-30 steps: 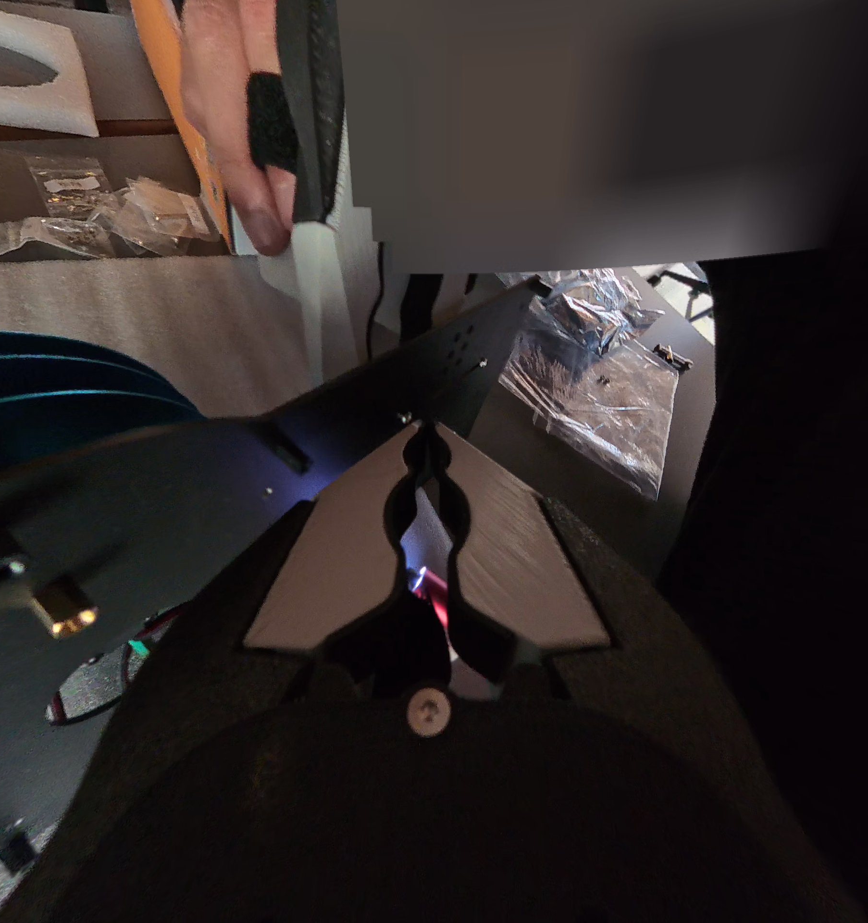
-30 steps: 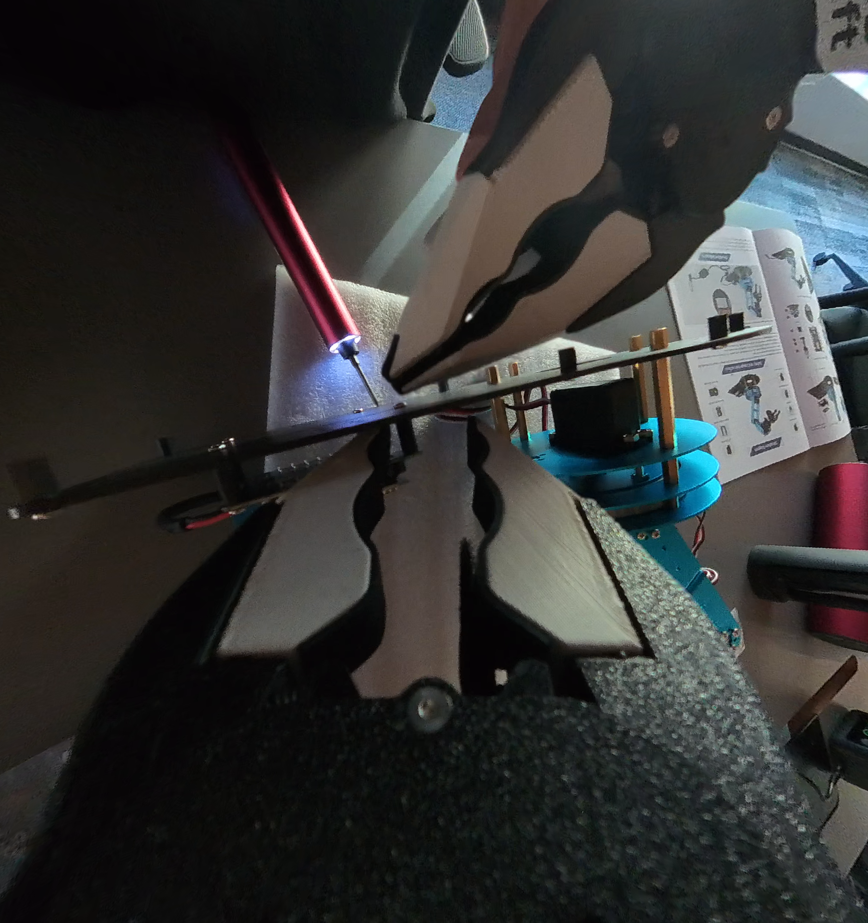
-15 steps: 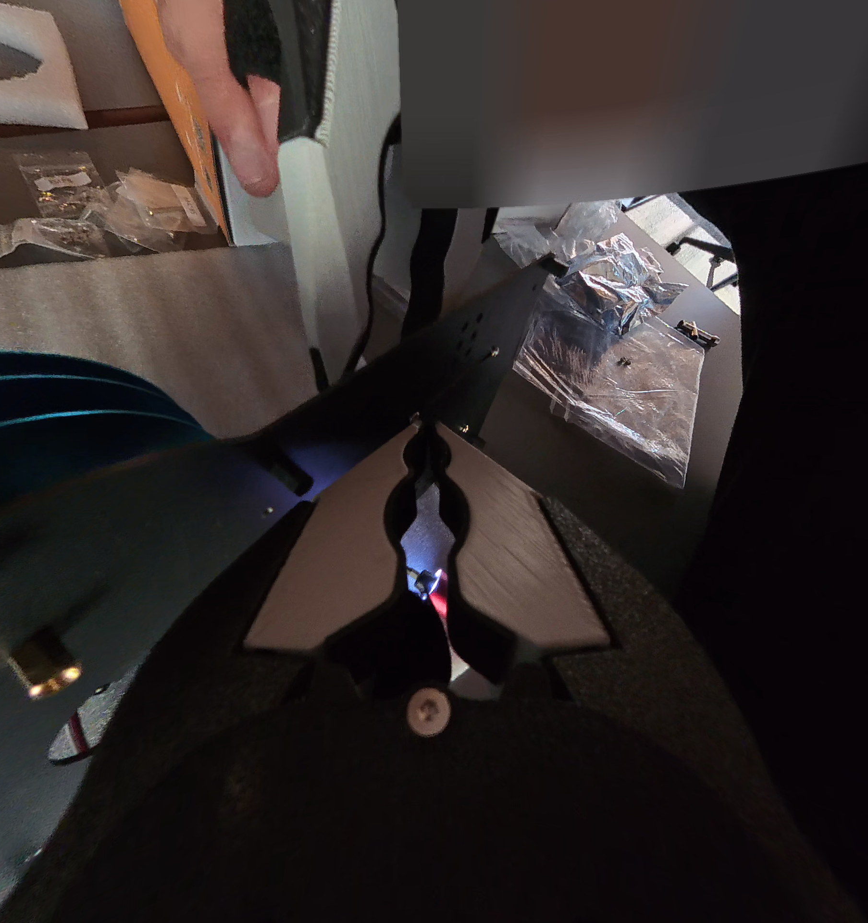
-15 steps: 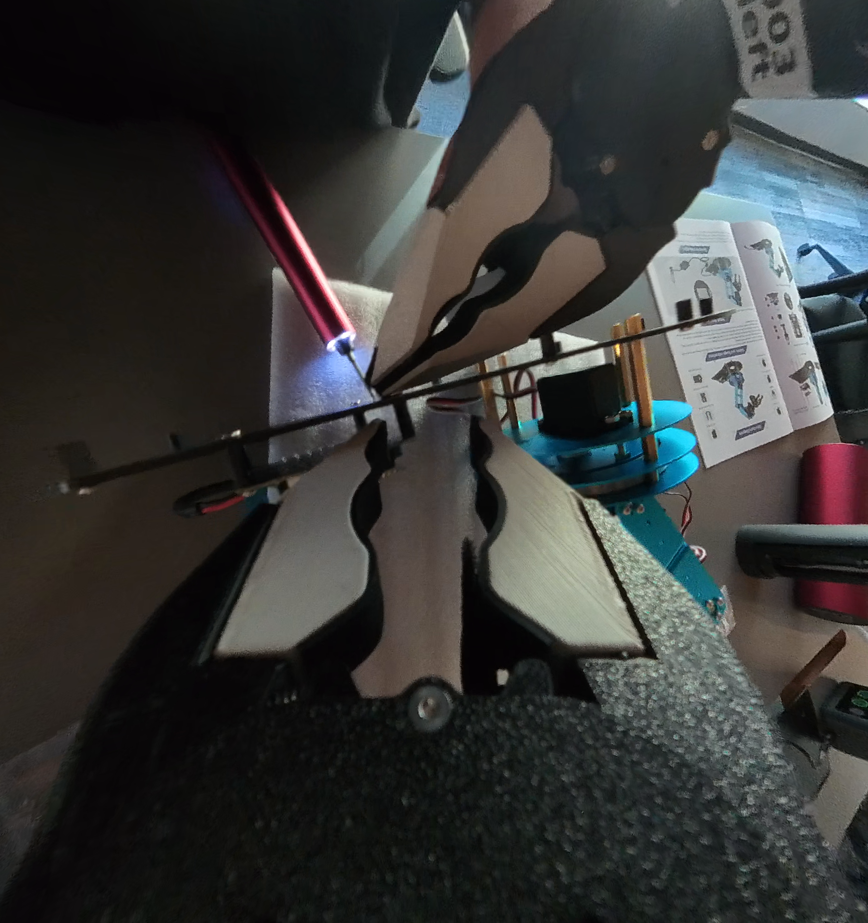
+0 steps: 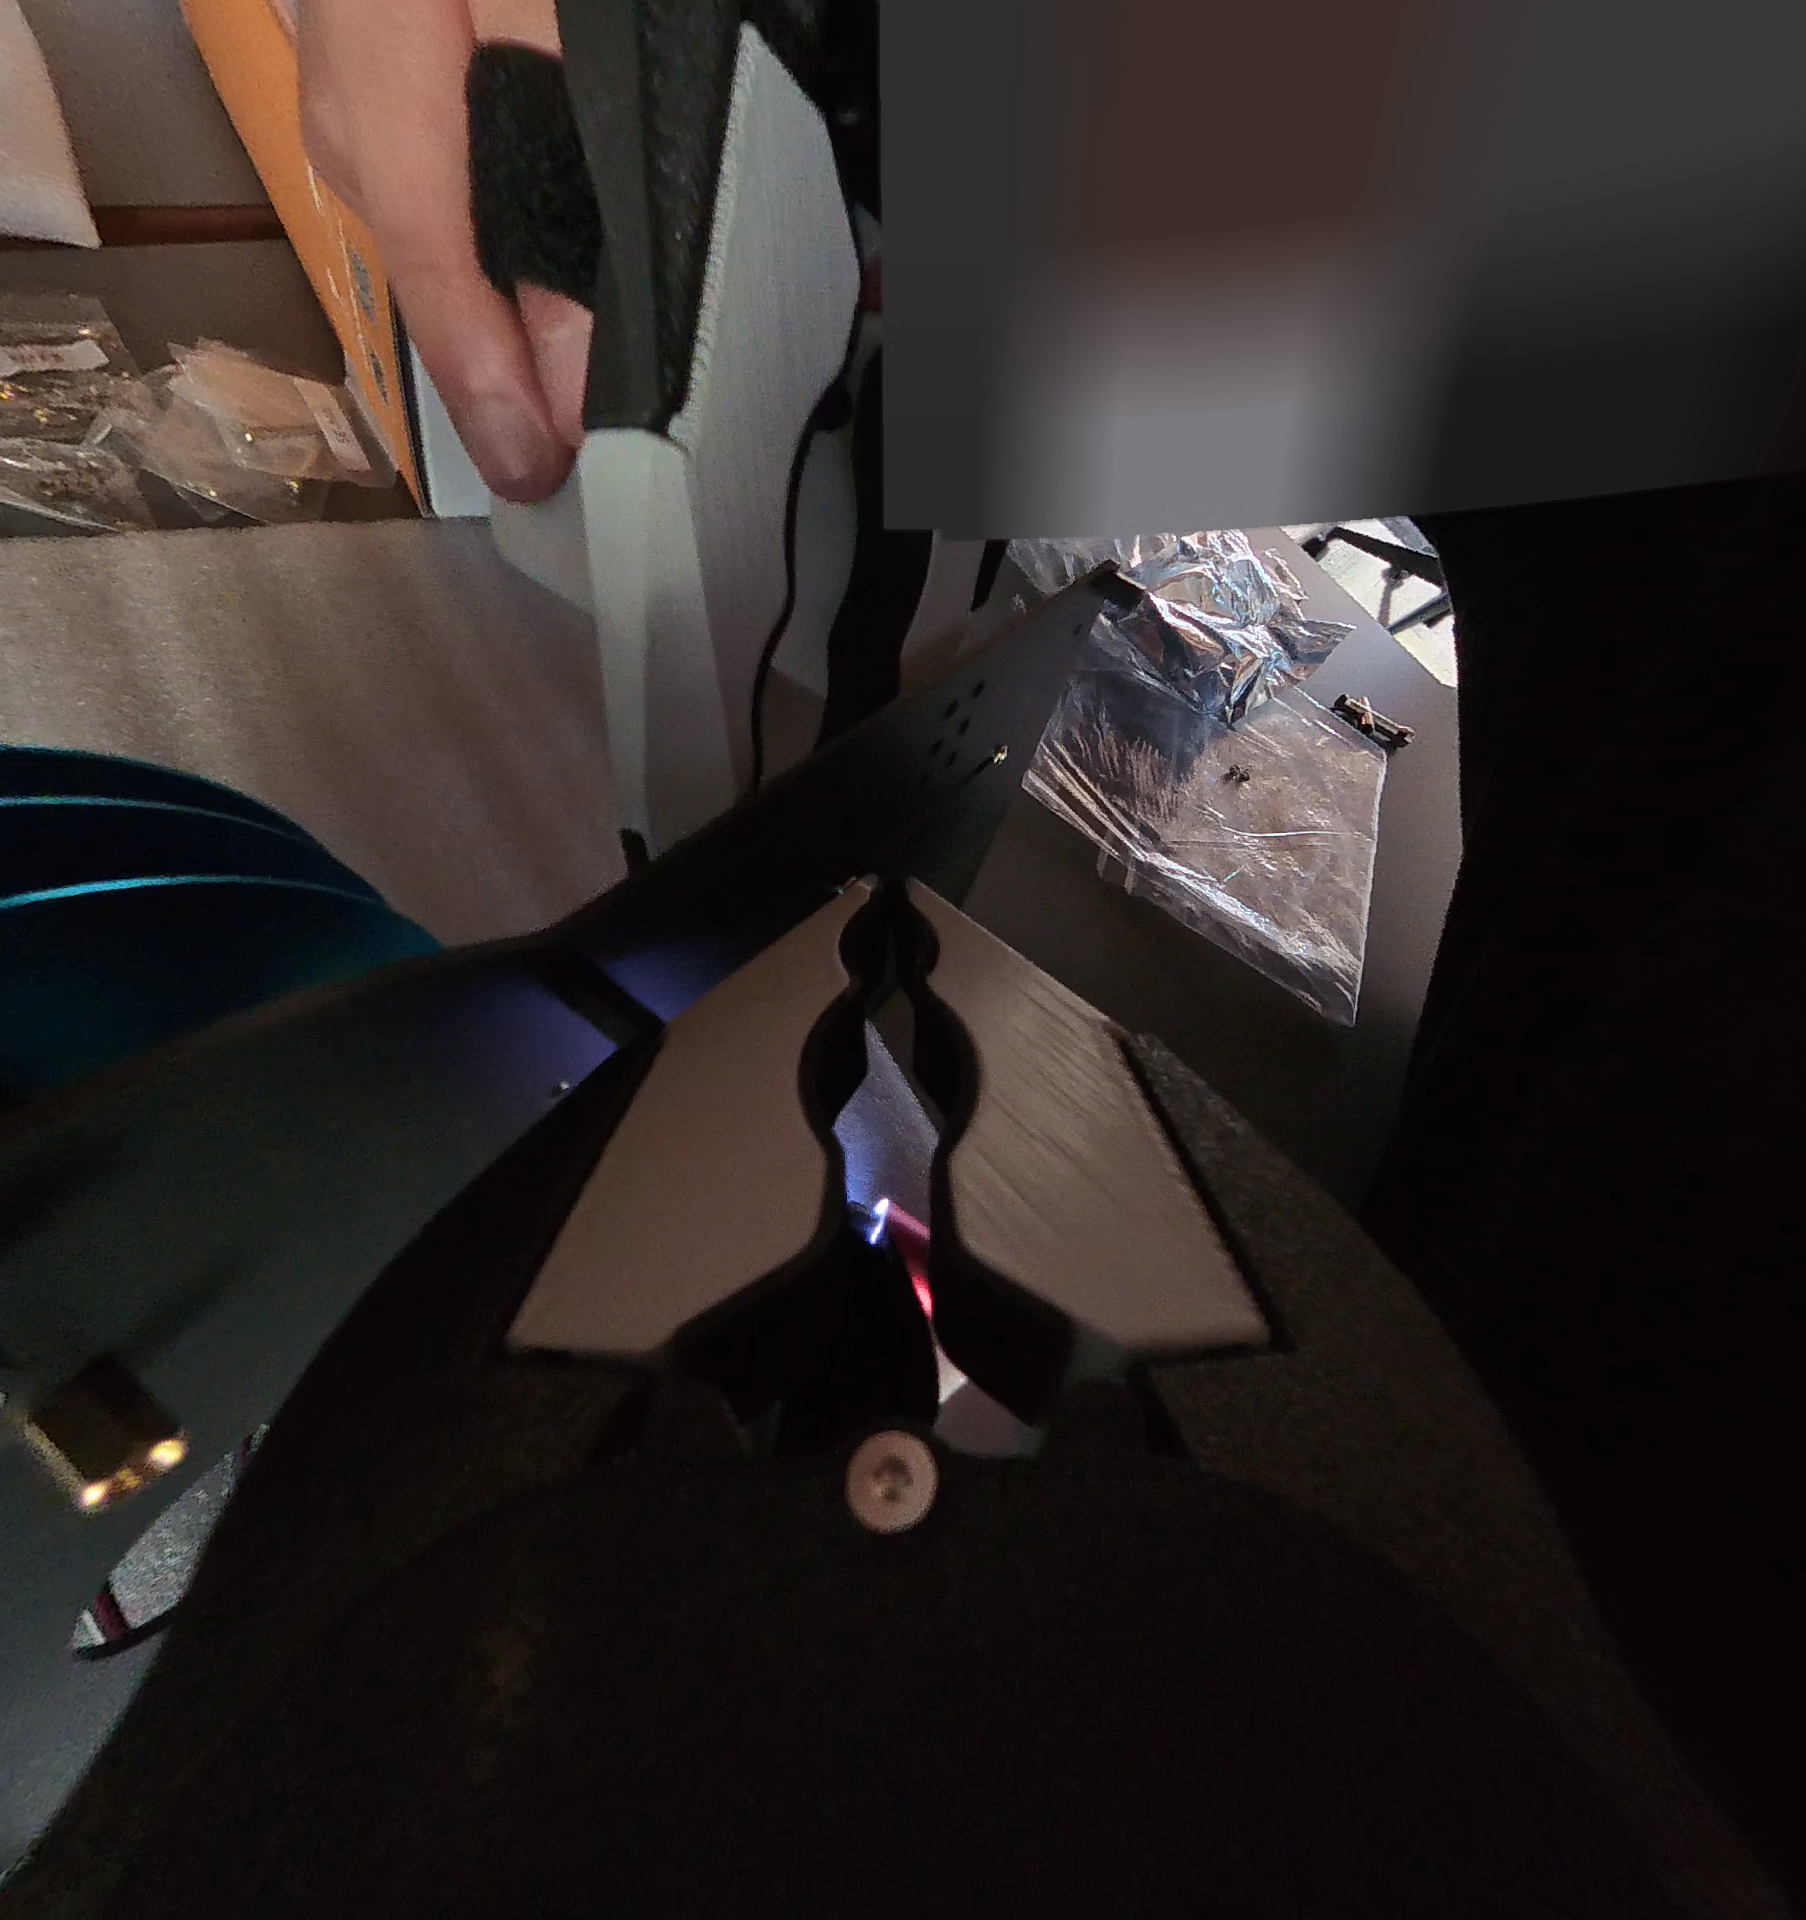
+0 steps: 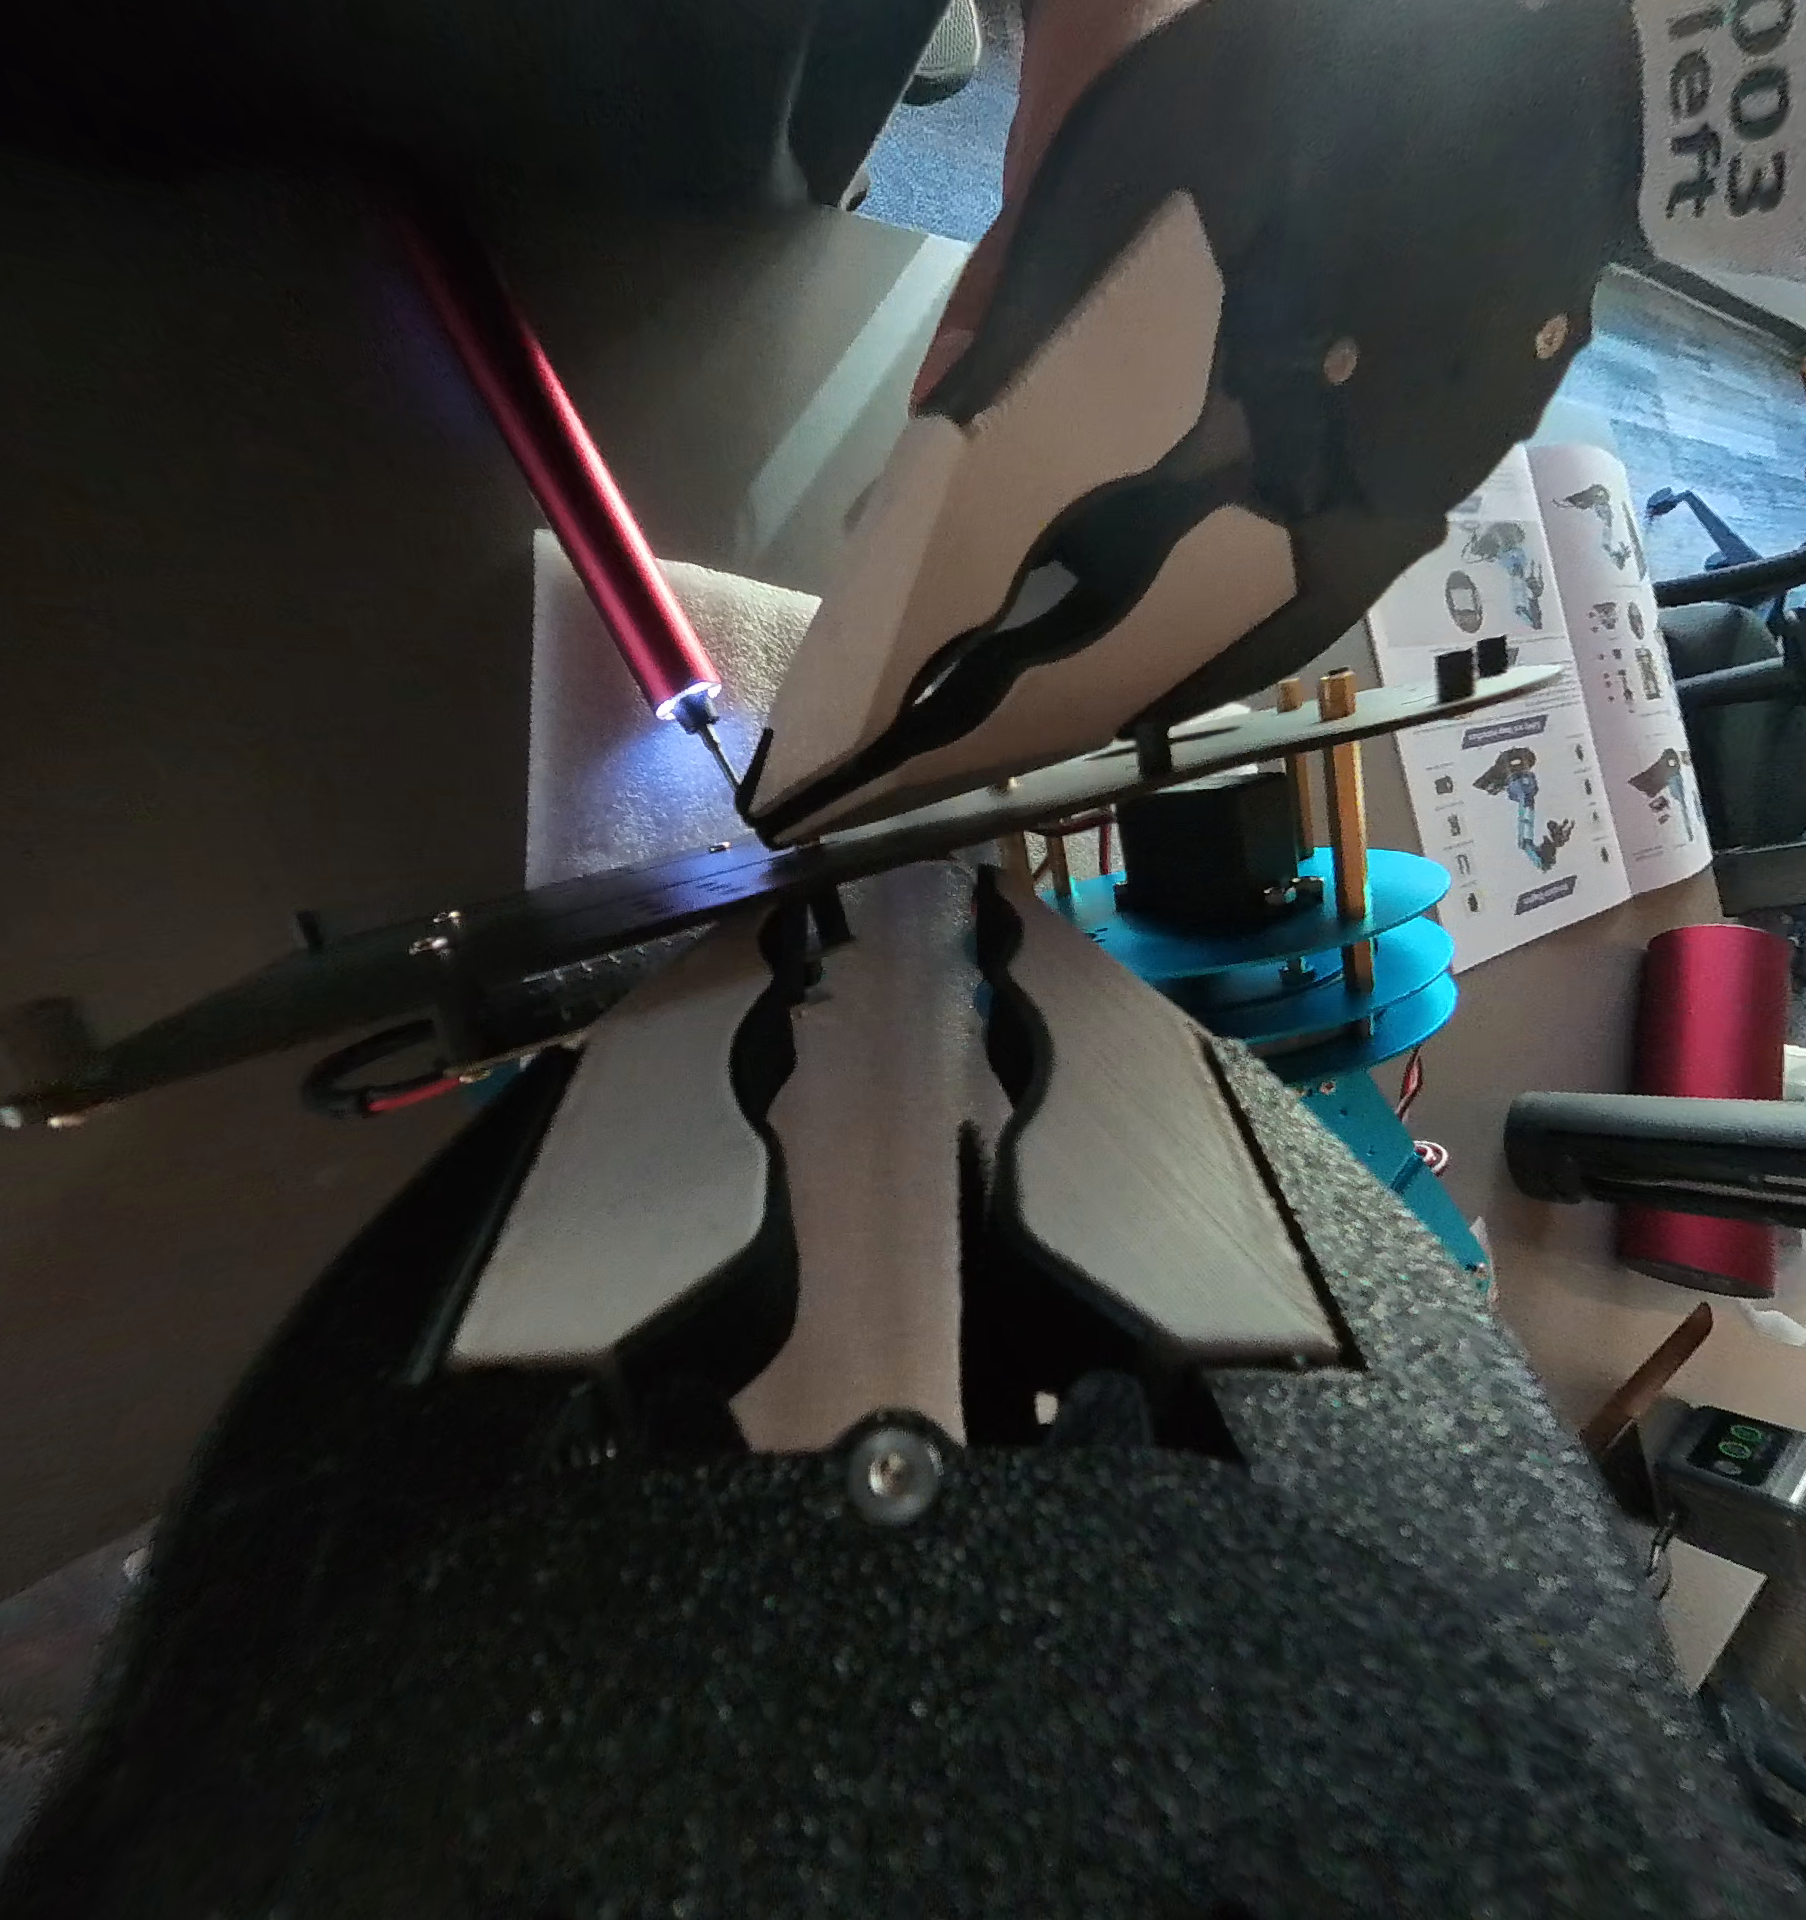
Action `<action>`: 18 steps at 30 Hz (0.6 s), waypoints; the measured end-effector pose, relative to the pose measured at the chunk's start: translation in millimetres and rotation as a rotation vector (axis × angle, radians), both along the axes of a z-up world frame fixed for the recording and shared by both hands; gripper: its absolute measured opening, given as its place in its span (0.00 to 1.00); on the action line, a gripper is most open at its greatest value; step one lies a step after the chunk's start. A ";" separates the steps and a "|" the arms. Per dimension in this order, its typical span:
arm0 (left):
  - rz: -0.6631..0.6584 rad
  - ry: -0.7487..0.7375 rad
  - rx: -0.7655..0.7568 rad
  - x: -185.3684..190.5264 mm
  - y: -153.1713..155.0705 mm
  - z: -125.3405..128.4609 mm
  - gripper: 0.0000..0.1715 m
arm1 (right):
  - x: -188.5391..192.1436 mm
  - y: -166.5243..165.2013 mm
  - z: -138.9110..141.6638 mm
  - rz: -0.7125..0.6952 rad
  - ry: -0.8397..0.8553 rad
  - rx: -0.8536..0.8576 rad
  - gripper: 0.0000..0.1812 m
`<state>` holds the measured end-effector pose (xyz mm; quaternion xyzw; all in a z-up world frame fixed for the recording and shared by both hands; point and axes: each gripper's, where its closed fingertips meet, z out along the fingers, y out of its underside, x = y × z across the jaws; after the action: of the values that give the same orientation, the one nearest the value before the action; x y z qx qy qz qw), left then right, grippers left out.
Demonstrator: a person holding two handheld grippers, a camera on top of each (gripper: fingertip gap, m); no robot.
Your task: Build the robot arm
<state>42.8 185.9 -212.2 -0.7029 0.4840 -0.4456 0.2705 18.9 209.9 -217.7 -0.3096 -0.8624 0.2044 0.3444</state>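
Note:
A black perforated plate (image 6: 566, 914) stands on brass standoffs (image 6: 1335, 790) over a stack of blue round plates (image 6: 1294, 935). My left gripper (image 6: 764, 816) is shut, its tips resting on the plate's top; the left wrist view shows those tips (image 5: 883, 894) over the plate (image 5: 878, 779). A red powered screwdriver (image 6: 587, 499) with a lit tip has its bit on the plate right beside them; its upper end is hidden. My right gripper (image 6: 894, 899) is open, its tips just under the plate's edge. One of its fingers (image 5: 660, 623) and a hand show in the left wrist view.
A foam sheet (image 5: 307, 675) lies under the assembly. An open instruction booklet (image 6: 1533, 727), a red cylinder (image 6: 1699, 1101), a black bar (image 6: 1688, 1153) and a small device with a green display (image 6: 1740, 1455) lie to the right. Plastic bags (image 5: 1221, 831) and small parts bags (image 5: 151, 416) lie around. Both grippers' tips are close together, under 4 cm apart.
Both views have shifted slightly and the plate's top face shows a little more in the right wrist view. The left gripper tips and the screwdriver bit stay at the same spot on the plate.

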 end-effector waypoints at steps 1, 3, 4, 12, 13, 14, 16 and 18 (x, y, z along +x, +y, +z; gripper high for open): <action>-0.001 0.001 -0.005 0.2 0.3 0.0 0.00 | 0.5 1.0 1.4 -0.007 0.000 -0.010 0.19; 0.000 0.004 -0.005 0.4 0.8 -0.2 0.00 | 3.7 2.3 5.8 -0.025 -0.005 -0.039 0.19; 0.001 0.005 -0.004 0.5 0.9 -0.3 0.00 | 5.3 3.0 9.4 -0.033 -0.001 -0.046 0.20; 0.011 0.006 0.013 0.4 0.8 -0.5 0.00 | 13.4 5.4 19.0 -0.031 0.047 -0.023 0.16; 0.012 0.005 0.015 0.4 0.8 -0.5 0.00 | 10.5 0.9 16.6 -0.018 0.044 -0.038 0.18; 0.013 0.005 0.017 0.5 0.8 -0.5 0.00 | 8.3 -0.2 12.7 -0.013 0.035 -0.029 0.18; 0.015 0.004 0.022 0.6 0.8 -0.5 0.00 | 5.3 2.6 5.7 -0.015 0.019 0.006 0.19; 0.015 0.004 0.021 0.6 0.9 -0.5 0.00 | 1.8 3.4 4.3 -0.020 0.029 0.003 0.20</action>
<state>43.4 186.8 -212.7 -0.7045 0.4841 -0.4368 0.2802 20.7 213.3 -213.4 -0.3146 -0.8545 0.2041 0.3593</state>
